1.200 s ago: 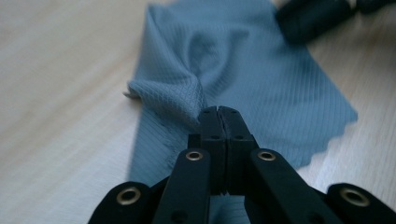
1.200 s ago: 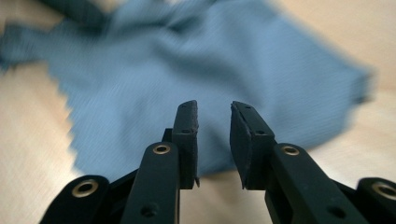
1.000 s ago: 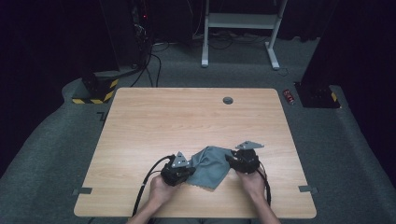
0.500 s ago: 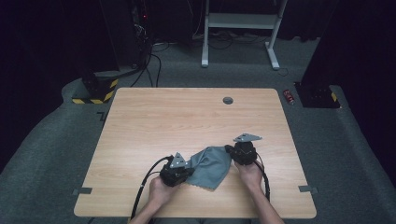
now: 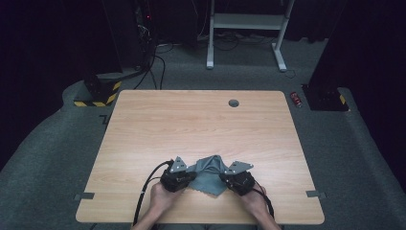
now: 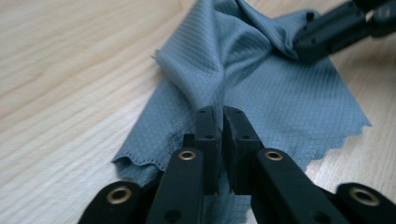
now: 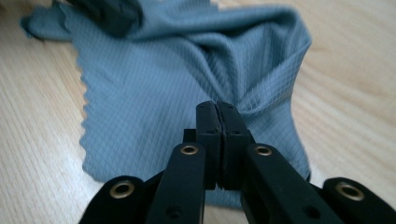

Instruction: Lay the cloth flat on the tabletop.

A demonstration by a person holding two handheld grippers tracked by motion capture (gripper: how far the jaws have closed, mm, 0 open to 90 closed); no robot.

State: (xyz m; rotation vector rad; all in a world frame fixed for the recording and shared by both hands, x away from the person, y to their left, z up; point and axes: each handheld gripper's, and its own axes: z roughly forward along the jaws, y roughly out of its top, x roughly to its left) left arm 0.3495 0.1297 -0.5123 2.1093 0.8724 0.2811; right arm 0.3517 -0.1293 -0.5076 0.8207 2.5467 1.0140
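My left gripper, low at the near edge of the wooden tabletop, is pinched on the left side of the grey cloth. My right gripper clamps the cloth's right side, bunching the fabric between them. Dark carpet surrounds the tabletop.

The right claw was pinched tight on a fold of the grey-blue cloth, which lay rumpled across the wooden surface, its scalloped edge showing.
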